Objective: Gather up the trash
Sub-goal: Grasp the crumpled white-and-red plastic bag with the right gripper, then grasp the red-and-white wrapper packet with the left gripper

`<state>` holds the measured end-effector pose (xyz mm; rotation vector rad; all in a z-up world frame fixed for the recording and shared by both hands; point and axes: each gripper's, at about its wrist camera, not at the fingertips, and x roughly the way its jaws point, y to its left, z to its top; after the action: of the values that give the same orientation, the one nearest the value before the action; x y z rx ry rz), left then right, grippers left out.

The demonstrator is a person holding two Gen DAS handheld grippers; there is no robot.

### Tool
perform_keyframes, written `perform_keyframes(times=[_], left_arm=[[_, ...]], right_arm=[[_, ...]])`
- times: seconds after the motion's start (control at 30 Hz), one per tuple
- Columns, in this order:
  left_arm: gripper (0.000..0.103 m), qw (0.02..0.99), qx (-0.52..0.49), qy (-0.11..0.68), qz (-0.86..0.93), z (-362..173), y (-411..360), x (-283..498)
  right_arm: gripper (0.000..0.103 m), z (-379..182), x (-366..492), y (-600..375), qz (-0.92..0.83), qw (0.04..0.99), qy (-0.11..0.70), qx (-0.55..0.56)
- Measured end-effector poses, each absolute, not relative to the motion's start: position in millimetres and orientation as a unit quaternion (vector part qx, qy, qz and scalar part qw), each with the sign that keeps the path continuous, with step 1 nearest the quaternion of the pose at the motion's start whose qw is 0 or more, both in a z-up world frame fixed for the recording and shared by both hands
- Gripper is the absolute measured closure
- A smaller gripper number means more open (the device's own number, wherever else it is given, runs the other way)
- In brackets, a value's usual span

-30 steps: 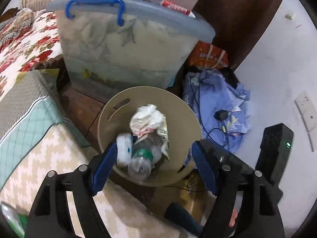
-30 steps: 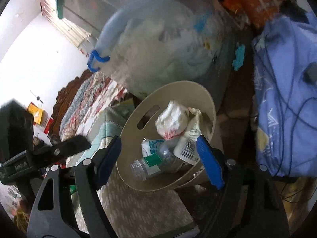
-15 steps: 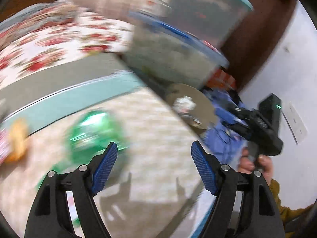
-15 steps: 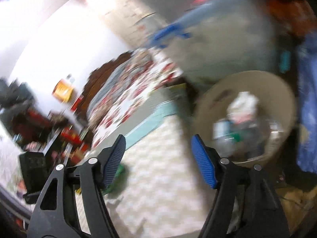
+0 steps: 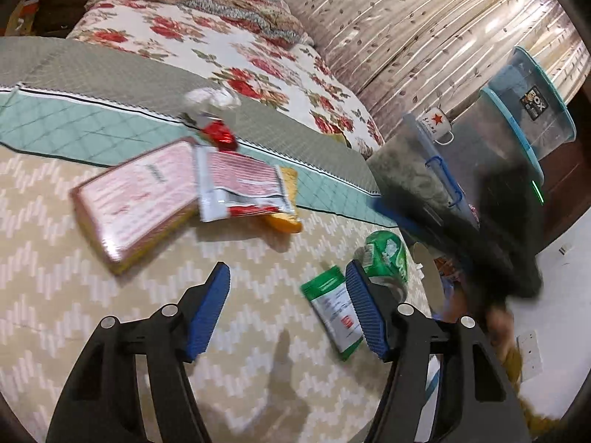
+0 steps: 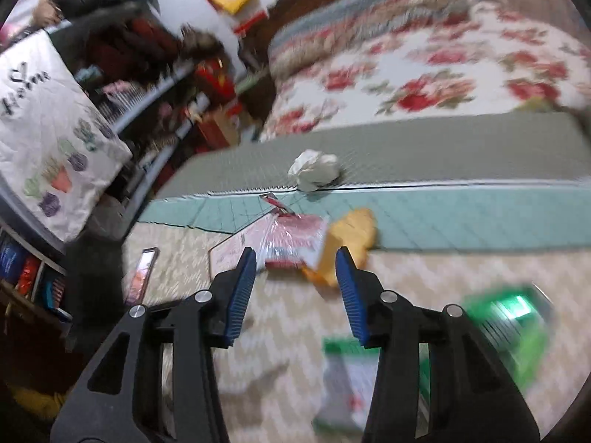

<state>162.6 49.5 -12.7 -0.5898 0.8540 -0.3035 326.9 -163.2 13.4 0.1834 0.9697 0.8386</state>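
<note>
Trash lies scattered on the bed's zigzag mat (image 5: 258,258). In the left wrist view there is a green-and-white sachet (image 5: 334,308), a crushed green can (image 5: 386,254), a red-and-white wrapper (image 5: 242,188), an orange packet (image 5: 288,217), a red foil piece (image 5: 219,134) and a white crumpled paper (image 5: 210,96). My left gripper (image 5: 288,304) is open and empty above the mat, left of the sachet. My right gripper (image 6: 295,293) is open and empty, its view blurred, facing the wrapper (image 6: 291,240), orange packet (image 6: 347,243) and paper ball (image 6: 314,174).
A pink box (image 5: 136,193) lies on the mat beside the wrapper. The beige bin's rim (image 5: 424,269) shows past the bed's right edge, by stacked plastic storage tubs (image 5: 517,125). A phone (image 6: 142,275) lies at the mat's left. Cluttered shelves (image 6: 110,85) stand beyond.
Both grippers have swung away from the bin of trash to face the bed. The scattered trash on the mat is in view now. Both stay open.
</note>
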Motion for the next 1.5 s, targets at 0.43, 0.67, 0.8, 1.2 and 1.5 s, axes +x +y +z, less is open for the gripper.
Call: perform_keyframes(times=[0.43, 0.67, 0.8, 1.2, 1.5], left_arm=[[0.041, 0.839, -0.342, 0.393, -0.159, -28.6, 103.1, 138.9], [0.040, 0.845, -0.338, 0.380, -0.163, -30.3, 102.3, 139.6], [0.040, 0.842, -0.340, 0.381, -0.173, -35.9, 102.1, 139.2], [0.040, 0.867, -0.296, 0.348, -0.199, -28.9, 81.3, 132.9], [0.040, 0.857, -0.313, 0.355, -0.205, -31.8, 84.3, 138.5]], right_arm=[[0.062, -36.4, 348.9, -73.6, 0.423, 0.726, 0.542, 0.006], [0.060, -20.2, 301.2, -76.8, 0.489, 0.683, 0.540, -0.045], [0.043, 7.5, 333.5, -97.9, 0.445, 0.734, 0.513, -0.006], [0.020, -21.6, 447.3, -12.2, 0.311, 0.781, 0.542, -0.010], [0.058, -36.1, 420.5, 5.1, 0.337, 0.770, 0.533, -0.101]])
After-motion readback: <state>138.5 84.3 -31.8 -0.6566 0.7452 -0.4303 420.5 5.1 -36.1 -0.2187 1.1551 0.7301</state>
